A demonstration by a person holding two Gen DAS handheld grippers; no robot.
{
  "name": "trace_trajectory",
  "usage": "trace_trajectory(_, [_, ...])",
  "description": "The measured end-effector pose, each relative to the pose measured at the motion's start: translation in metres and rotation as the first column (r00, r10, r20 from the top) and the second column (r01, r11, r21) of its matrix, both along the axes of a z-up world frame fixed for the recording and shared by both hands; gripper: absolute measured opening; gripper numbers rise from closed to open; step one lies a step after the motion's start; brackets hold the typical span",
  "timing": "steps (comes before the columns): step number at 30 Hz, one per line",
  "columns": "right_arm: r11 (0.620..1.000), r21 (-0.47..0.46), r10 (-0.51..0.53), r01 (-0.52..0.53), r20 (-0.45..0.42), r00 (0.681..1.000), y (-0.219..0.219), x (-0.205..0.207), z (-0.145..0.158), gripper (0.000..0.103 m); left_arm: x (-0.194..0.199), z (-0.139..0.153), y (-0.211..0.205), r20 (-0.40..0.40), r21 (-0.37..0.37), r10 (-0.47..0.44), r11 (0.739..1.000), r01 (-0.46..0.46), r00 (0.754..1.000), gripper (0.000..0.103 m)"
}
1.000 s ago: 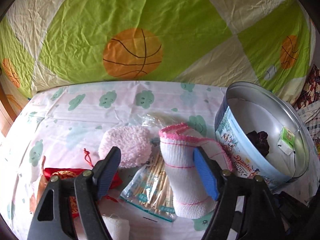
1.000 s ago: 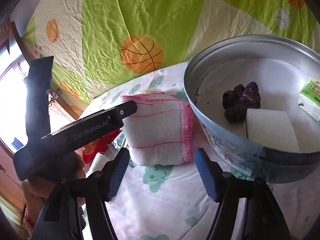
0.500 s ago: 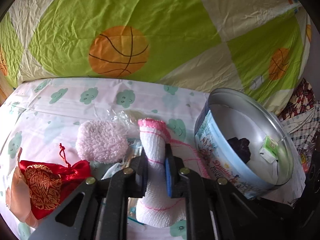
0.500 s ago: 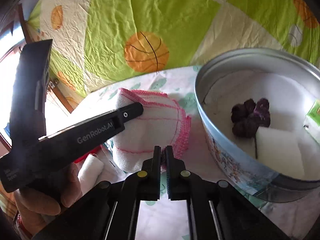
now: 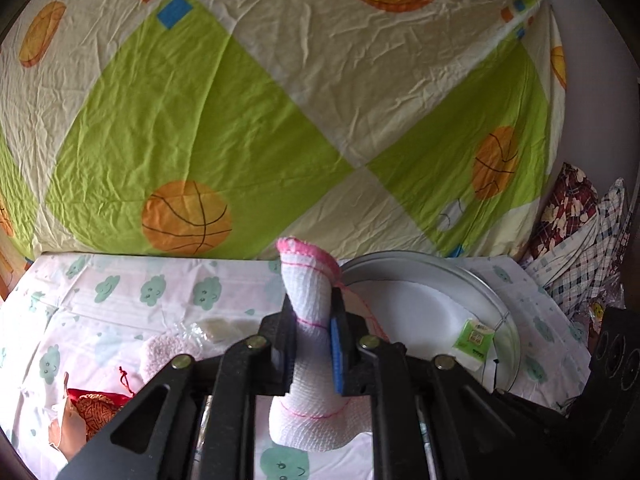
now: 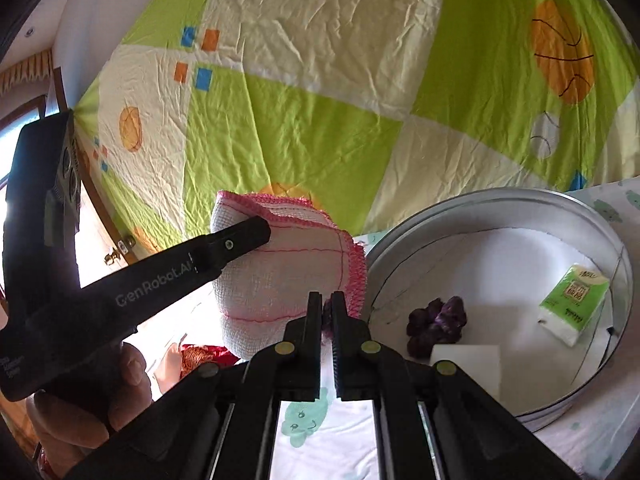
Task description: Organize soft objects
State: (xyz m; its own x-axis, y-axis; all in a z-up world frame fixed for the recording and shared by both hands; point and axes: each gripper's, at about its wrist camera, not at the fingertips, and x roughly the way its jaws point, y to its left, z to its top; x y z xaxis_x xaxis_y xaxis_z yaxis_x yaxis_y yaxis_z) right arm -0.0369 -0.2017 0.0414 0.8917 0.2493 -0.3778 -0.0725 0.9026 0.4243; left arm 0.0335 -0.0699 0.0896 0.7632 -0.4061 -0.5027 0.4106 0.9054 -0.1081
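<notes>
My left gripper (image 5: pixel 311 320) is shut on a folded white cloth with pink edging (image 5: pixel 310 292) and holds it lifted above the bed, beside the round metal tin (image 5: pixel 508 320). In the right wrist view the same cloth (image 6: pixel 288 276) hangs in the left gripper (image 6: pixel 256 232) just left of the tin (image 6: pixel 472 204). My right gripper (image 6: pixel 327 300) is shut and empty, right in front of the cloth's pink edge. The tin holds a dark purple scrunchie (image 6: pixel 436 320), a white sponge (image 6: pixel 466 364) and a green tissue pack (image 6: pixel 572 300).
On the cloud-print sheet (image 5: pixel 120 300) lie a fluffy pink pad (image 5: pixel 168 352), a red brocade pouch (image 5: pixel 96 408) and a clear plastic packet (image 5: pixel 216 326). A green and cream basketball quilt (image 5: pixel 240 120) rises behind. Patterned clothes (image 5: pixel 576 232) pile at the right.
My left gripper closed on the white cloth and lifted it up toward the tin. My right gripper closed with nothing in it.
</notes>
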Motion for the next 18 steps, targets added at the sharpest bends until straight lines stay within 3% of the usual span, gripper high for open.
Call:
trace_trajectory(7, [0.984, -0.055, -0.168, 0.168, 0.011, 0.986, -0.067, -0.008, 0.003, 0.005, 0.012, 0.001, -0.063, -0.009, -0.021, -0.086, 0.996, 0.086, 0.996, 0.012])
trace_trajectory(10, [0.971, -0.083, -0.228, 0.226, -0.024, 0.973, -0.095, -0.002, -0.004, 0.005, 0.021, -0.014, -0.095, -0.011, 0.010, -0.097, 0.995, 0.097, 0.995, 0.020])
trace_trajectory(12, [0.969, -0.076, -0.242, 0.236, -0.074, 0.967, -0.113, 0.007, -0.016, 0.006, 0.029, -0.029, -0.112, -0.016, 0.063, -0.074, 0.995, 0.075, 0.997, 0.052])
trace_trajectory(13, [0.965, -0.075, -0.258, 0.250, -0.110, 0.960, -0.121, 0.012, -0.022, 0.006, 0.031, -0.035, -0.118, -0.006, 0.117, -0.033, 0.993, 0.033, 0.999, 0.085])
trace_trajectory(14, [0.956, -0.078, -0.293, 0.284, -0.156, 0.943, -0.129, 0.016, -0.028, 0.006, 0.032, -0.041, -0.121, 0.022, 0.162, 0.021, 0.986, -0.024, 1.000, 0.100])
trace_trajectory(16, [0.943, -0.036, -0.331, 0.331, -0.220, 0.918, -0.143, 0.017, -0.038, 0.007, 0.025, -0.046, -0.114, 0.107, 0.178, 0.107, 0.976, -0.125, 0.988, 0.102])
trace_trajectory(18, [0.933, 0.038, -0.341, 0.359, -0.229, 0.912, -0.153, 0.012, -0.041, 0.010, 0.019, -0.048, -0.104, 0.127, 0.167, 0.122, 0.976, -0.143, 0.984, 0.103])
